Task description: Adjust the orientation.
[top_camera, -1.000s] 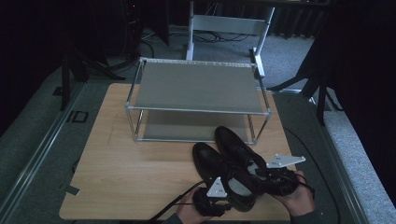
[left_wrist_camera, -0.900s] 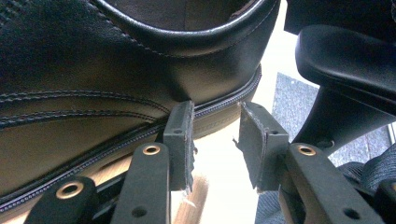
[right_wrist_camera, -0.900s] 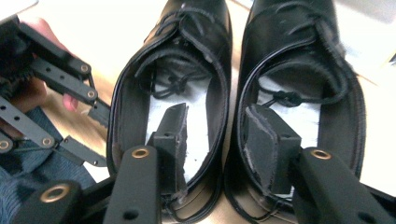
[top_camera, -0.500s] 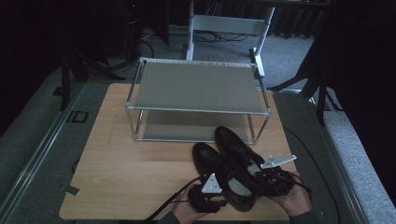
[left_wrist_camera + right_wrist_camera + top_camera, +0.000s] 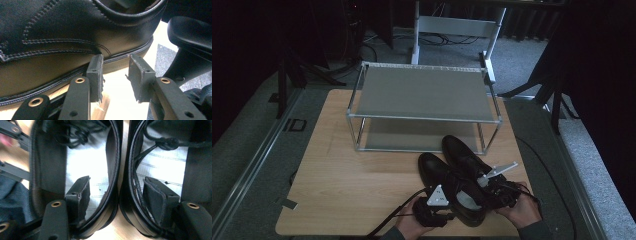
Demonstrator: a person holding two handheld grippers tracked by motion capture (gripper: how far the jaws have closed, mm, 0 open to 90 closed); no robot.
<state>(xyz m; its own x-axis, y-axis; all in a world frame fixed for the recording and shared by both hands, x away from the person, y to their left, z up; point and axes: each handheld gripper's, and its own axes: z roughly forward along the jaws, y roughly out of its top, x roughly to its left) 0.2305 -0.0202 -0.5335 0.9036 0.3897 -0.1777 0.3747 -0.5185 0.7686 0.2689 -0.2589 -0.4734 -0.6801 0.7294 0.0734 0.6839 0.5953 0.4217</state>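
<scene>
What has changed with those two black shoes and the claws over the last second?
The right claw has sunk a little toward the shoes, and its jaws have just been opening; one now reaches into each shoe, with the two inner walls between them, not pressed. The left claw has hardly moved, open at the near shoe's sole edge. Shoes and rack stayed put.

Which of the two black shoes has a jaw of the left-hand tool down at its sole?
Start at the metal rack on the wooden table. Two black shoes lie in front of it, side by side. It is the left shoe, the one nearer the table's front edge, whose toe stops short of the right shoe, which reaches the rack.
</scene>
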